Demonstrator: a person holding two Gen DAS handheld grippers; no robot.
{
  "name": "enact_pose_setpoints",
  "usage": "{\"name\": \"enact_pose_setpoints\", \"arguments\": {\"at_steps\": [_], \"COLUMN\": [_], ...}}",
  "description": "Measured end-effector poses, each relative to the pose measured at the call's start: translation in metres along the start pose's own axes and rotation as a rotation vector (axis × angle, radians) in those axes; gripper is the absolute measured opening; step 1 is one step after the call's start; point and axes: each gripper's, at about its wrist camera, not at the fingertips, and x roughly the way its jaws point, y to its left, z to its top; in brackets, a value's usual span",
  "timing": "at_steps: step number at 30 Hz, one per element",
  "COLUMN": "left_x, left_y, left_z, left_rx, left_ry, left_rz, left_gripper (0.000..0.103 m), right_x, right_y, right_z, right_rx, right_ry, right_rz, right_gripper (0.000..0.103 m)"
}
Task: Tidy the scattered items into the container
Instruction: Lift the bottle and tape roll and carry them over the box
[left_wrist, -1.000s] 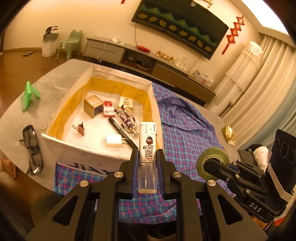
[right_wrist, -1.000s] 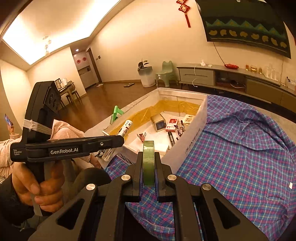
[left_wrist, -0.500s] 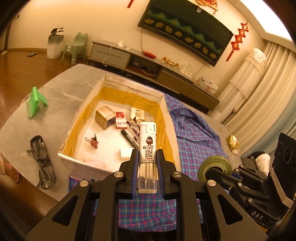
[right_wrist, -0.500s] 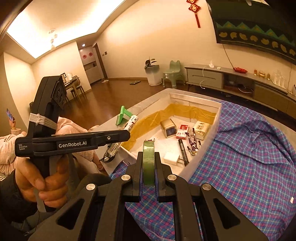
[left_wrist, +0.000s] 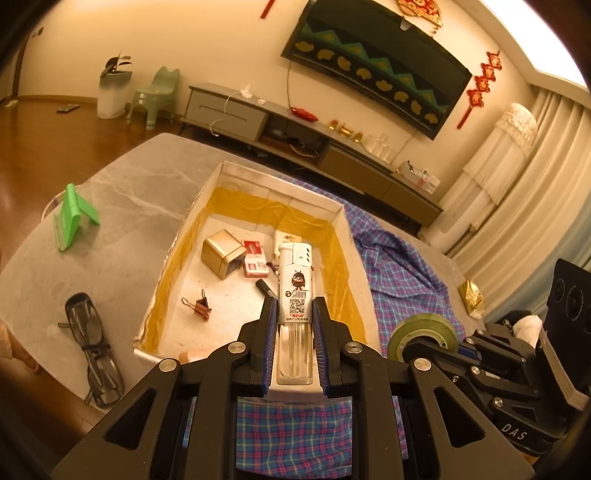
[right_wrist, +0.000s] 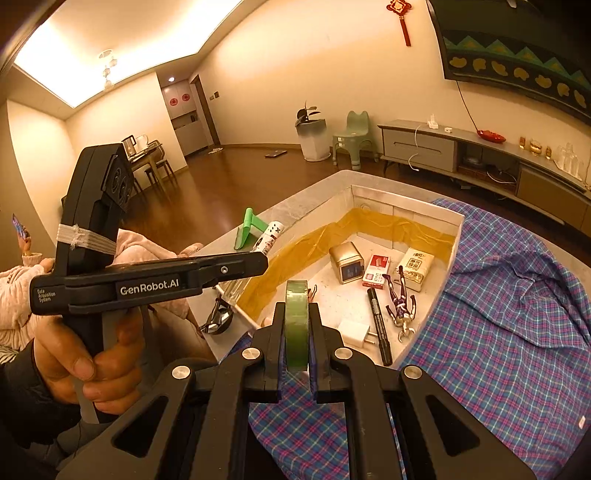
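A grey marble table (left_wrist: 122, 206) carries a green stand (left_wrist: 72, 218) and dark glasses (left_wrist: 92, 347) at the left, with a plaid cloth (right_wrist: 517, 314) spread at the right. Between them sits the white box (left_wrist: 347, 236), lined with yellow tape, holding a gold tin (left_wrist: 221, 253), a red pack (left_wrist: 255, 258), a binder clip (left_wrist: 199, 306), a black pen (right_wrist: 378, 328), a white plug (right_wrist: 354, 332) and a small figure (right_wrist: 400, 302).

The left gripper (left_wrist: 293, 332) pinches 1 white lighter (left_wrist: 295, 280) upright, just above the box's near edge. The right gripper (right_wrist: 295, 328), its fingers pressed almost together, clamps 1 green tape roll (right_wrist: 296, 317) on edge, near the box's near wall. A hand (right_wrist: 85, 365) grips the left tool's handle.
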Motion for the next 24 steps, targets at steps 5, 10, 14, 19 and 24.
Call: {"name": "enact_pose_setpoints", "arguments": {"at_steps": [5,10,14,19,24], "left_x": [0.009,0.021,0.028,0.04,0.051], "left_y": [0.006,0.015,0.02,0.027,0.03], "left_z": [0.006,0.012,0.015,0.016,0.017], "left_rx": [-0.003,-0.021,-0.031,-0.037,-0.029], "left_ry": [0.011,0.032,0.05,0.08,0.108], "left_rz": [0.004,0.009,0.008,0.012,0.029], "left_gripper": [0.019,0.019,0.019,0.019,0.019], "right_x": [0.013,0.026,0.037,0.051,0.068], "right_y": [-0.004,-0.007,-0.009,-0.013,-0.017], "right_z": [0.012,0.024,0.034,0.044,0.054], "right_rx": [0.018,0.025,0.031,0.037,0.045], "right_ry": [0.023,0.038,0.055,0.076,0.103], "right_rz": [0.005,0.007,0.014,0.013,0.014], "right_gripper": [0.01,0.01,0.01,0.01,0.01]}}
